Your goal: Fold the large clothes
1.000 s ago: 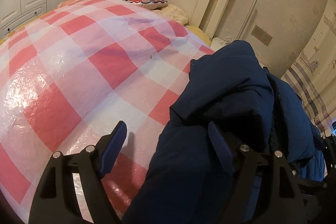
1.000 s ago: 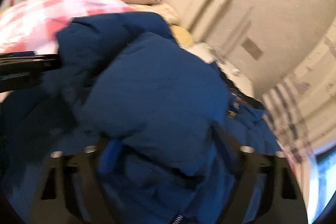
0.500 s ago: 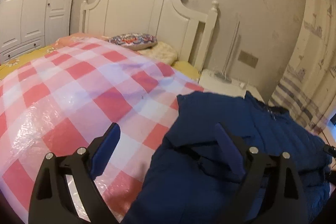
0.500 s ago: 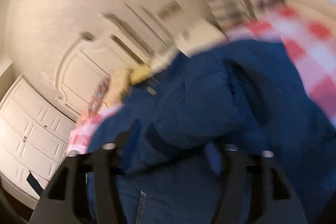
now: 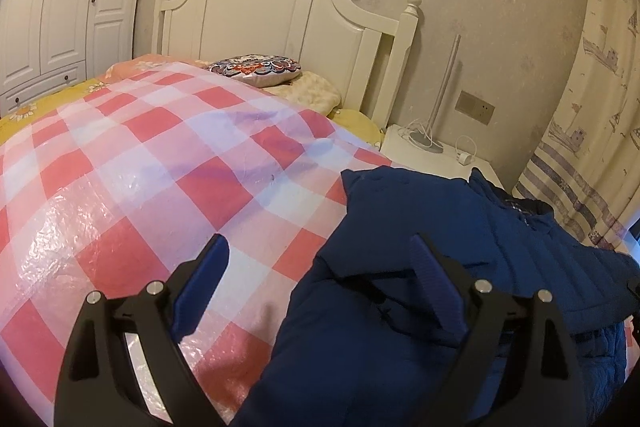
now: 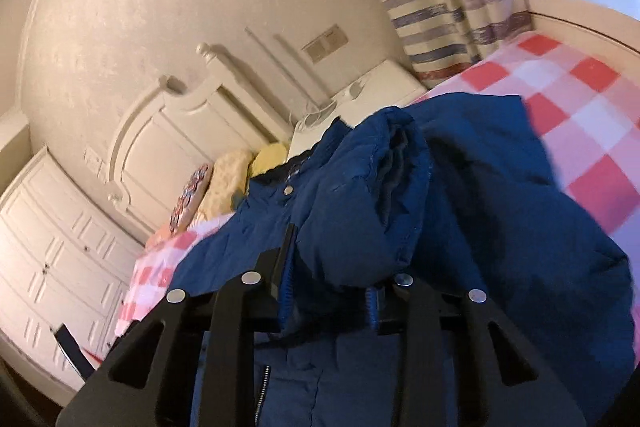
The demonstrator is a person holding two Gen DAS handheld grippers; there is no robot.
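Note:
A dark blue padded jacket [image 5: 404, 327] lies on the bed at the lower right of the left wrist view. My left gripper [image 5: 320, 279] is open and empty, its right finger over the jacket's edge, its left finger over the cover. In the right wrist view the jacket [image 6: 480, 227] fills the middle. My right gripper [image 6: 332, 267] is shut on a bunched fold of the jacket, with a sleeve cuff [image 6: 400, 155] draped over its fingers. The view is tilted.
A red and white checked plastic cover [image 5: 140, 187] lies over the bed. A white headboard [image 5: 280, 27], a patterned pillow [image 5: 256, 69], a white nightstand [image 5: 432, 155] with cables, a white wardrobe [image 5: 52, 19] and a striped curtain [image 5: 580, 167] stand around.
My left gripper pulled back and up from the jacket, still open. My right gripper rolled to a tilted angle and narrowed onto a fold of the jacket, lifting it.

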